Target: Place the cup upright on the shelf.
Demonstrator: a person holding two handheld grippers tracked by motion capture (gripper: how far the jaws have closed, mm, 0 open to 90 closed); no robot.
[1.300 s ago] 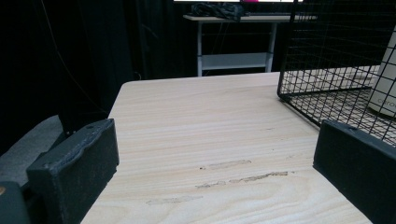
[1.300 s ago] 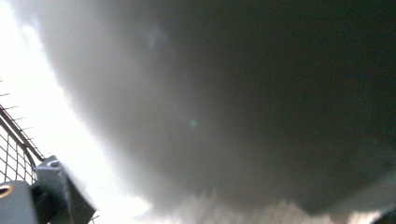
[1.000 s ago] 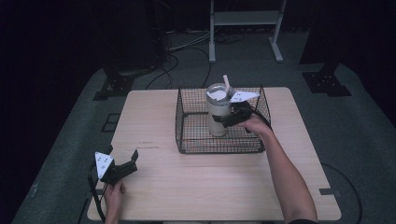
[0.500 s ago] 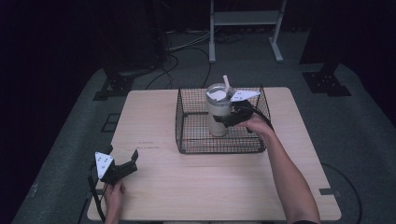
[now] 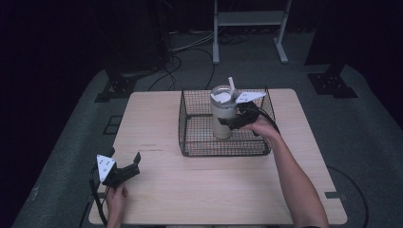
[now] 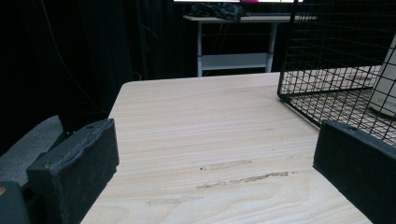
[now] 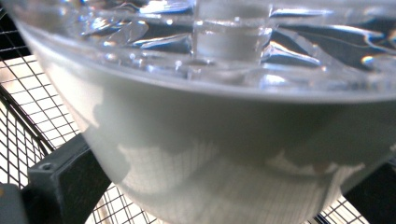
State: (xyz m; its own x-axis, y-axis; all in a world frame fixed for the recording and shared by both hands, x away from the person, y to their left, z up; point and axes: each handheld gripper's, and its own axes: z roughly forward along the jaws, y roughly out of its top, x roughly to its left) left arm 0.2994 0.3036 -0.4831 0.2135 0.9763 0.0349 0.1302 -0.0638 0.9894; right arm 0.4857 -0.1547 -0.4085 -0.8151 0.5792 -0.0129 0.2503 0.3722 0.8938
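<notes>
A cream tumbler (image 5: 221, 113) with a clear lid and a straw (image 5: 232, 85) stands upright inside a black wire basket (image 5: 223, 153) at the middle back of the table. My right gripper (image 5: 233, 122) reaches over the basket's right side and is shut on the tumbler's body. In the right gripper view the tumbler (image 7: 224, 149) sits between both jaws, with the basket mesh (image 7: 28, 107) behind it. My left gripper (image 5: 125, 156) rests near the table's front left corner, open and holding nothing. In its own view the left gripper (image 6: 217, 135) faces bare wood, with the basket (image 6: 327, 56) and tumbler (image 6: 385, 88) at the right.
The light wooden table (image 5: 214, 190) has faint scuff marks (image 6: 233, 170) ahead of the left gripper. A white metal stand (image 5: 249, 19) and cables lie on the dark floor beyond the far edge.
</notes>
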